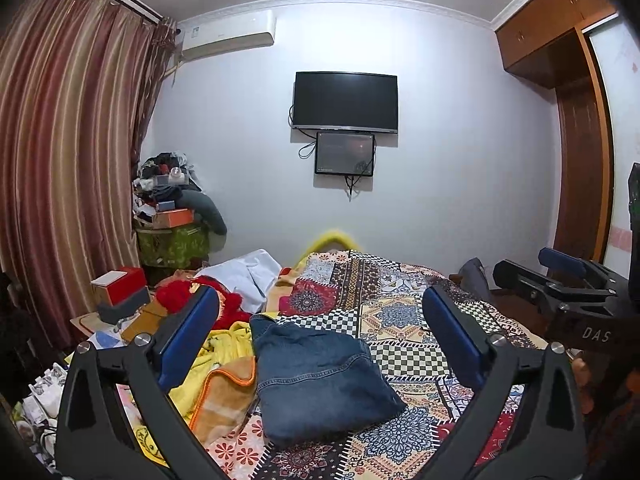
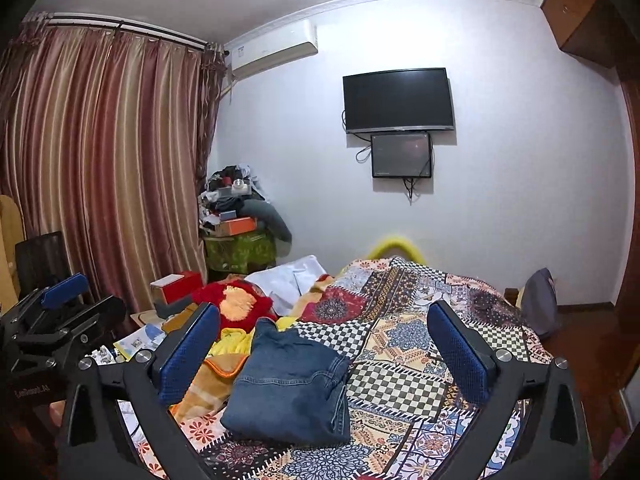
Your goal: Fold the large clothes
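A folded pair of blue jeans lies on the patterned bedspread in a compact stack. My left gripper hovers above and behind it, open wide, its blue pads apart with nothing between them. In the right wrist view the same jeans lie below my right gripper, which is also open and touches nothing. The right gripper shows at the right edge of the left wrist view. The left gripper shows at the left edge of the right wrist view.
A heap of yellow, orange and red blankets lies left of the jeans, with a white cloth behind. A cluttered bedside table and a pile of boxes stand by the curtain. A wardrobe is right.
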Available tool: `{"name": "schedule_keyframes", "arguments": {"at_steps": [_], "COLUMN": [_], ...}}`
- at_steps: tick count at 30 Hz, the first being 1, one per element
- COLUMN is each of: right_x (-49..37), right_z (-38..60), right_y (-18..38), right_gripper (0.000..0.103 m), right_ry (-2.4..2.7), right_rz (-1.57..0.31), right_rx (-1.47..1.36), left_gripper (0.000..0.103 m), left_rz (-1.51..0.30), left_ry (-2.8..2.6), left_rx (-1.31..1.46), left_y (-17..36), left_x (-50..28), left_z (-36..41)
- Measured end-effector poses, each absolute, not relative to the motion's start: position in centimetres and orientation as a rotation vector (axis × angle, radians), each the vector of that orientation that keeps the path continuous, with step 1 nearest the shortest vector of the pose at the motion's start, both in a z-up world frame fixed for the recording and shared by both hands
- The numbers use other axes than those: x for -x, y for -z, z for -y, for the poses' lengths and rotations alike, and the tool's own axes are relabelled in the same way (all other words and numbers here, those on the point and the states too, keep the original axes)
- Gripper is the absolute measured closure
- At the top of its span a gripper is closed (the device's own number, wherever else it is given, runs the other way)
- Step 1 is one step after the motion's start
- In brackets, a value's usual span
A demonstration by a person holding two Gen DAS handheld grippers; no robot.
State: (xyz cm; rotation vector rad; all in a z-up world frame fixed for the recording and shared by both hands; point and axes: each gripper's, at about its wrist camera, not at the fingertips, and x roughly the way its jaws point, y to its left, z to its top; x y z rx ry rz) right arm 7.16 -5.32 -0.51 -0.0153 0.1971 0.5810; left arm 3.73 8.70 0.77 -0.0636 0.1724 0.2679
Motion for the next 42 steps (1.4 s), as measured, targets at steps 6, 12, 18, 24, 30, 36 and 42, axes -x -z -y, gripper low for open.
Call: {"name": "schedule_keyframes", "arguments": {"at_steps": [6,12,18,24,30,36,42], "right_x": [-6.9,-7.0,-6.9,-7.0,-7.0,-7.0,-7.1], "right_z": [5.4,5.3,5.4,5.6,6.0,6.2,6.7], "right_y": [0.6,0.9,1.1,1.1,1.1,1.2,1.0], "right_gripper": [0.000,0.000,0.000,0.000,0.000,0.000,0.000], "right_ry": [-0.581,-0.578,-0.583,-0.586,-0.588,-0.582,-0.593], "right_rz": [-0.193,-0.188,-0.189,-0.185,-0.192,-0.189,-0.185], "right_rx": [0.023,0.035,0.042,0.041,0.032,0.039,0.031], "left_gripper": [0.001,0.001,0.000,0.000,0.000,0.000,0.000], "left_rz": [-0.172,-0.175,-0.175,-0.172,-0.172,-0.174,-0.179], "left_ry": [-0.266,-0.263,-0.263,-0.258,-0.250,-0.251,-0.248], "left_rx": [0.067,0.076,0.078,0.078,0.075,0.075,0.076], "left_y": [-0.8,-0.8,-1.0,-1.1,-1.1,-1.1,-1.1], "left_x": [-3.7,-3.8,-3.8,-3.9,-3.9,-4.0,-4.2], "left_z": [-8.7,-8.8,-8.7,-8.6,-8.5,-8.5,-8.4]}}
